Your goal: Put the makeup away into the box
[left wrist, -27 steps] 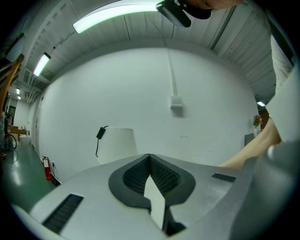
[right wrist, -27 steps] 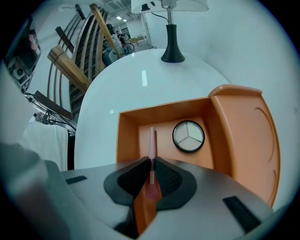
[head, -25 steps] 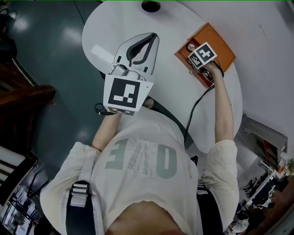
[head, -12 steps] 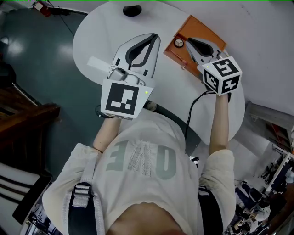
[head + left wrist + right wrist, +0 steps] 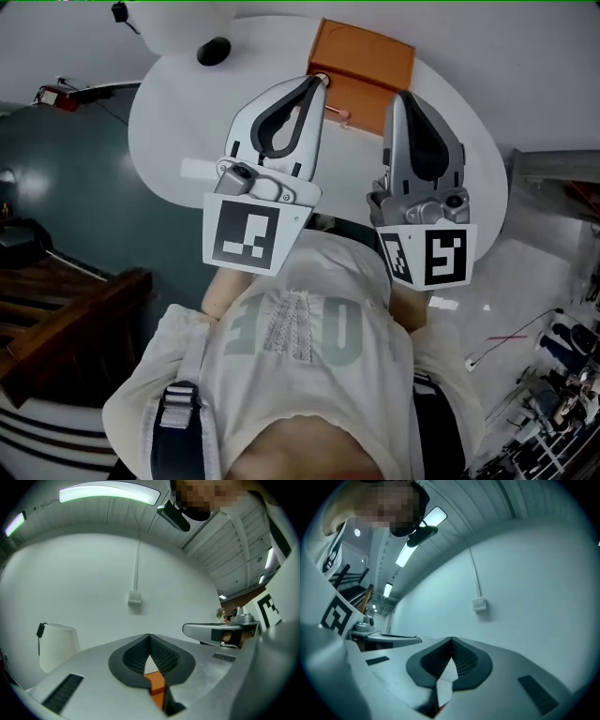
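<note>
Our left gripper [image 5: 316,81] and right gripper [image 5: 401,97] are both closed tip to tip with nothing in them, held side by side above the white table [image 5: 169,122]. Just beyond their tips the orange box [image 5: 367,54] sits at the table's far edge; we cannot make out any makeup. A black round object [image 5: 214,50] lies well to its left. A second ago the right gripper reached down into the box; it has since risen level with the left. The lettering on the shirt [image 5: 300,375] is upside down and unclear to us
</note>
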